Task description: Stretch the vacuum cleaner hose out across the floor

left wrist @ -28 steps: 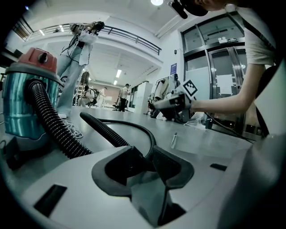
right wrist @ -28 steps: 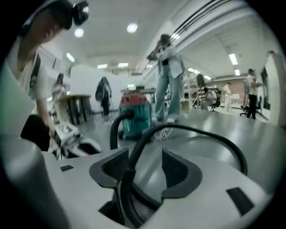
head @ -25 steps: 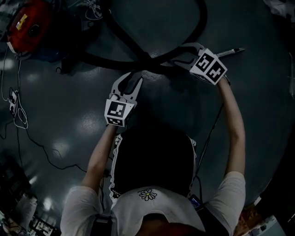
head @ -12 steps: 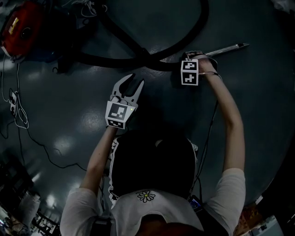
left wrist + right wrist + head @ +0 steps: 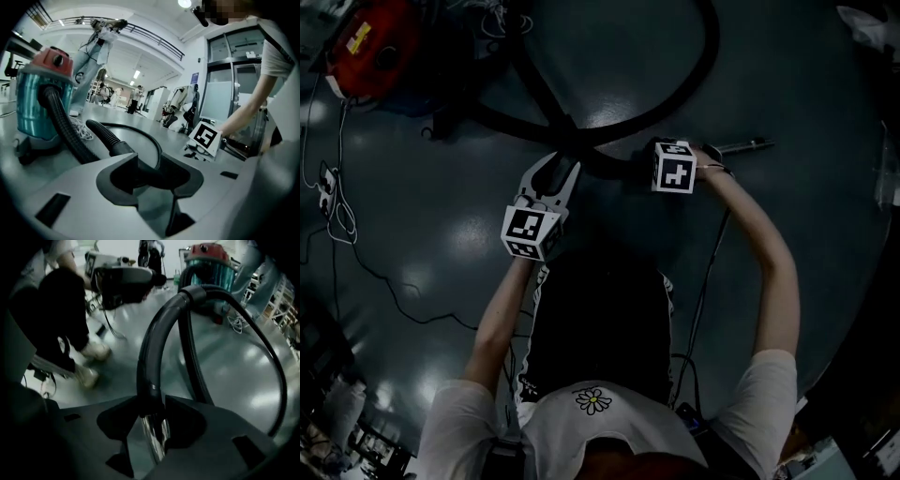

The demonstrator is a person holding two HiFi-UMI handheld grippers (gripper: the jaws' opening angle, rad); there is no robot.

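The right gripper (image 5: pixel 152 405) is pointing steeply down, and its jaws have just been closing. They are now pressing on the hose (image 5: pixel 151 348) at its stiff black end, right where the chrome wand (image 5: pixel 157 439) is coming out. The left gripper (image 5: pixel 561 169) is hovering with its jaws half apart and nothing pinched. It appears to be sitting just short of the spot where the hose is crossing itself, though the dim head view is making that hard to confirm.

The hose is lying on the floor (image 5: pixel 441 244) in a wide loop. It is running from the vacuum (image 5: pixel 370 42) at the far left, round, and back to the right gripper, so the stretching is only beginning.

Doing this step well is, I judge, mostly about where the grip is sitting. The pads should be biting the black cuff rather than the slick chrome, which is likely to slide. The pull should be going low and away from the vacuum, so the loop is opening rather than tightening at the crossing. The left gripper could be helping by lifting or holding the crossing strand. A slow, steady draw is wiser, since a jerk is likely to drag the vacuum along.
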